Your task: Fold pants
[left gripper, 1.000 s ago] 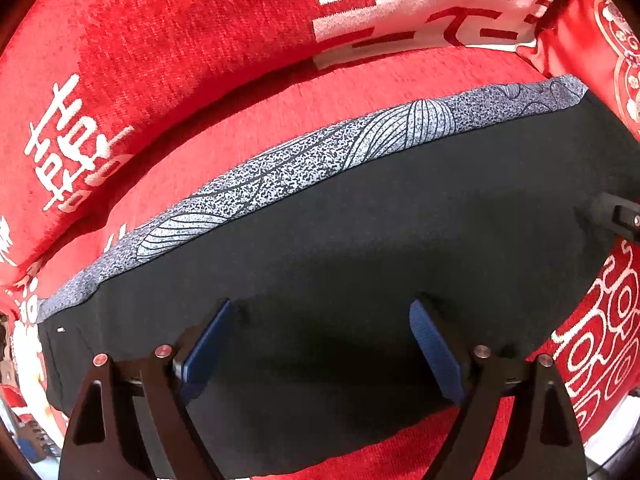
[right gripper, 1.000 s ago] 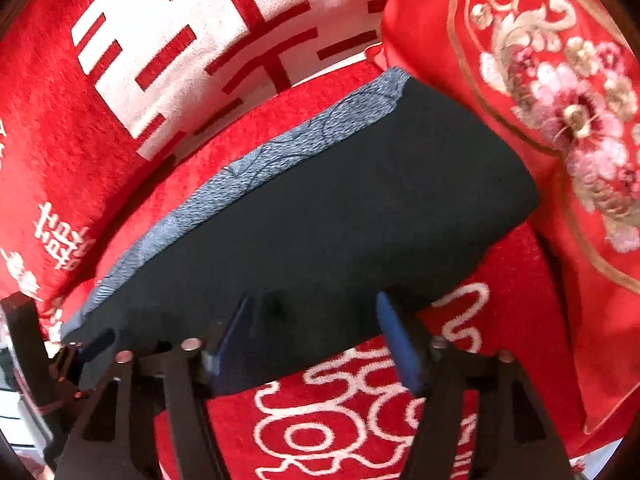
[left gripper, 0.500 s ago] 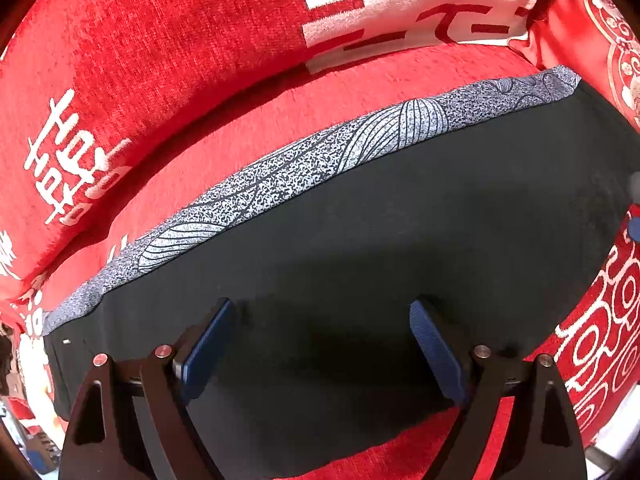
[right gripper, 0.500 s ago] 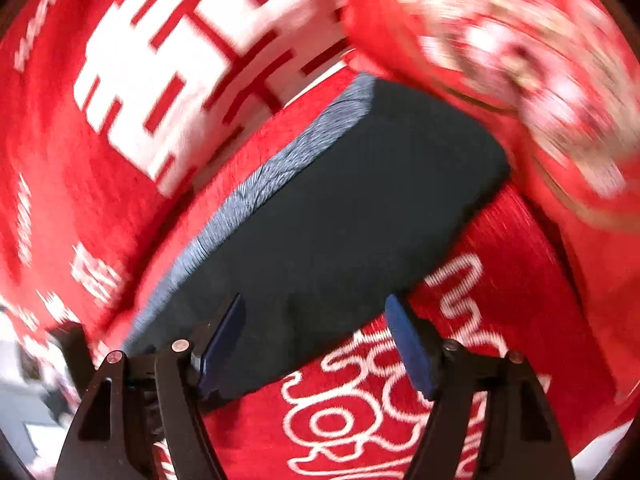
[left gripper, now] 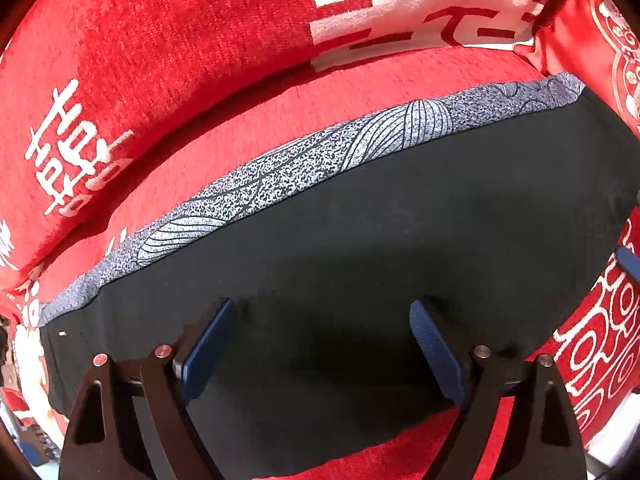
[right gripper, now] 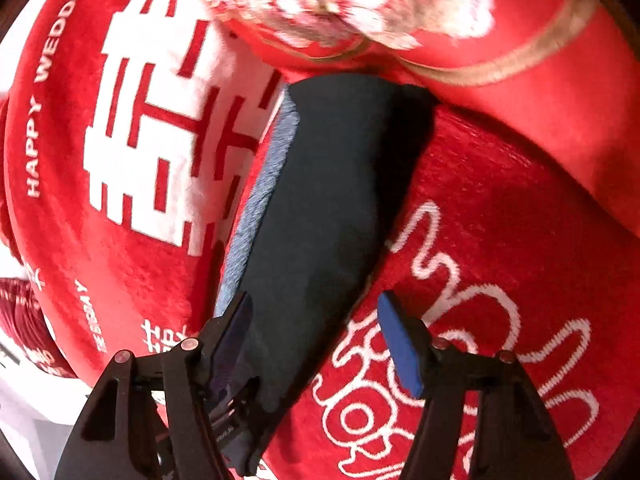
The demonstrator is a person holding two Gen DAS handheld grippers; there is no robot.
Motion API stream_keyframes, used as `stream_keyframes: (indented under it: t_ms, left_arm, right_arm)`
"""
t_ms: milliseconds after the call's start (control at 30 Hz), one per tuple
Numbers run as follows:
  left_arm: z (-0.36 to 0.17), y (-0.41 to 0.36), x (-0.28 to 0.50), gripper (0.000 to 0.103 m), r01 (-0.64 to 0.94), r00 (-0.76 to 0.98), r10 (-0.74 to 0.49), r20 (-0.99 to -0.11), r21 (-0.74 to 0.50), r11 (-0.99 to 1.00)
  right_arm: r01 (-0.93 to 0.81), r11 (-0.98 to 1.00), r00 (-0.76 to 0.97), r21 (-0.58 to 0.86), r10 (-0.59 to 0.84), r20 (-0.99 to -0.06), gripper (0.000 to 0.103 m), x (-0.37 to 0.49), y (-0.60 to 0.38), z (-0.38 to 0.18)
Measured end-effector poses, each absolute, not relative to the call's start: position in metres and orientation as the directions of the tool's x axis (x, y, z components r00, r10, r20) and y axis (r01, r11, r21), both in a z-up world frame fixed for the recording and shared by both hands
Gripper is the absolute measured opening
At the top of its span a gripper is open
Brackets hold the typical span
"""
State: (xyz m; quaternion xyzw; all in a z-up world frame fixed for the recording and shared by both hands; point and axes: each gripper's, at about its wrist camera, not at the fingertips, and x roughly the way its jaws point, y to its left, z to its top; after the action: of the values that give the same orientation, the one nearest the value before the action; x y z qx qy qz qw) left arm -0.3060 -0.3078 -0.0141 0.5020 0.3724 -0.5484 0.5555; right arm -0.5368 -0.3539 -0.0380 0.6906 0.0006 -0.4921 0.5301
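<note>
Red sofa seat [left gripper: 304,120] under everything, white-lettered back cushions [left gripper: 168,48] behind, embroidered cushion [right gripper: 540,92] at the right end. Pants [left gripper: 400,240] lie flat on the seat, already folded into a long dark strip, with a grey patterned band [left gripper: 280,176] showing along the far long edge.

Key relation: strip's long axis runs crosswise in front of our left gripper [left gripper: 320,344], but almost straight away from our right gripper [right gripper: 316,340] in its own view. So right is at one short end, looking down the length; left is over the middle of the strip, near edge.

Left fingers [left gripper: 436,352]: wide open, both above the dark cloth, nothing pinched, hovering.

Right fingers [right gripper: 398,348]: open, jaws just been closing a little. Strip's near end passes between them, hugging the left-hand finger; the other one is over bare red seat, clear of the cloth. No pinch yet. Right wrist view is blurred, so contact on the left-hand finger we can't confirm.

Our read: right hand is the nearer one to a short end, so next fold likely goes lengthwise from there, with left hand pinning the middle.
</note>
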Motion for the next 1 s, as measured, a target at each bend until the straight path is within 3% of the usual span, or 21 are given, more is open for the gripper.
stream_keyframes:
  t_ms: [233, 400, 567, 600, 633, 900, 967, 1000]
  left_arm:
    - [-0.015, -0.308, -0.306, 0.090, 0.984, 0.123, -0.235, -0.964, 0.150, -0.100]
    - [-0.016, -0.307, -0.307, 0.090, 0.984, 0.124, -0.242, -0.962, 0.151, -0.098]
    - [-0.011, -0.311, -0.307, 0.087, 0.984, 0.130, -0.217, -0.968, 0.153, -0.095]
    - [-0.008, -0.313, -0.307, 0.076, 0.986, 0.124, -0.210, -0.970, 0.145, -0.086]
    - [-0.005, -0.315, -0.306, 0.071, 0.988, 0.112, -0.206, -0.972, 0.130, -0.078]
    - [0.002, -0.324, -0.315, 0.071, 0.996, 0.046, -0.199, -0.979, 0.060, -0.063]
    - [0.009, -0.327, -0.317, 0.071, 0.999, 0.017, -0.209, -0.978, 0.027, -0.046]
    - [0.017, -0.329, -0.318, 0.071, 0.999, -0.003, -0.231, -0.973, 0.006, -0.037]
  right_arm:
    - [0.447, -0.422, 0.536, 0.789, -0.580, -0.614, 0.069, -0.545, -0.359, -0.047]
    - [0.423, -0.287, 0.590, 0.859, -0.632, -0.502, 0.070, -0.534, -0.394, -0.050]
    - [0.490, -0.280, 0.588, 0.826, -0.594, -0.550, 0.068, -0.523, -0.405, -0.051]
    - [0.483, -0.301, 0.593, 0.822, -0.579, -0.560, 0.068, -0.525, -0.404, -0.050]
    - [0.473, -0.317, 0.596, 0.822, -0.572, -0.564, 0.068, -0.529, -0.401, -0.050]
    - [0.433, -0.359, 0.575, 0.827, -0.596, -0.560, 0.065, -0.555, -0.385, -0.054]
    - [0.458, -0.347, 0.582, 0.818, -0.579, -0.571, 0.046, -0.548, -0.398, -0.052]
    - [0.481, -0.368, 0.570, 0.796, -0.559, -0.602, 0.015, -0.545, -0.405, -0.052]
